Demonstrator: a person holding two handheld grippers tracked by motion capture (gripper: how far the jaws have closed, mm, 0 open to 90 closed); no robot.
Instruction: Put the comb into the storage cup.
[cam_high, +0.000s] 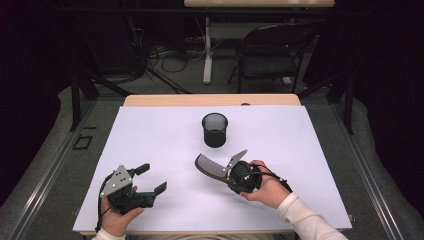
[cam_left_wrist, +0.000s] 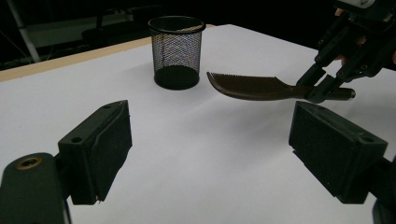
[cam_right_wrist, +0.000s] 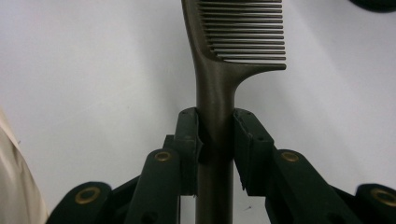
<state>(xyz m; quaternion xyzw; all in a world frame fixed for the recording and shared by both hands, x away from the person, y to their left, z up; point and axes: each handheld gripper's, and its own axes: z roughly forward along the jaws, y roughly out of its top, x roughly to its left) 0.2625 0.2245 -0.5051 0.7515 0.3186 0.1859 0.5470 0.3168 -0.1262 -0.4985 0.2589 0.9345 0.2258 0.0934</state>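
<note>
Nearest the person, the left gripper (cam_high: 151, 179) rests low on the white sheet (cam_high: 310, 150) at the near left, its jaws spread wide with nothing between them; in its own view the two black pads (cam_left_wrist: 100, 149) frame bare sheet. To its right, the right gripper (cam_right_wrist: 215, 149) is clamped on the handle of the comb (cam_high: 210, 167), the pads pressing the shaft from both sides; the comb is held clear of the sheet, roughly level, its toothed end pointing away toward the left. Beyond the comb, near but apart from it, stands the mesh cup (cam_high: 215, 130), upright and open-topped, on the sheet; nothing lies between comb tip and cup. Farther off, the table's wooden edge (cam_high: 210, 100) shows past the sheet; behind it on the floor are a folding chair (cam_high: 270, 52), a table leg (cam_high: 207, 50) and loose cables (cam_high: 165, 57).
</note>
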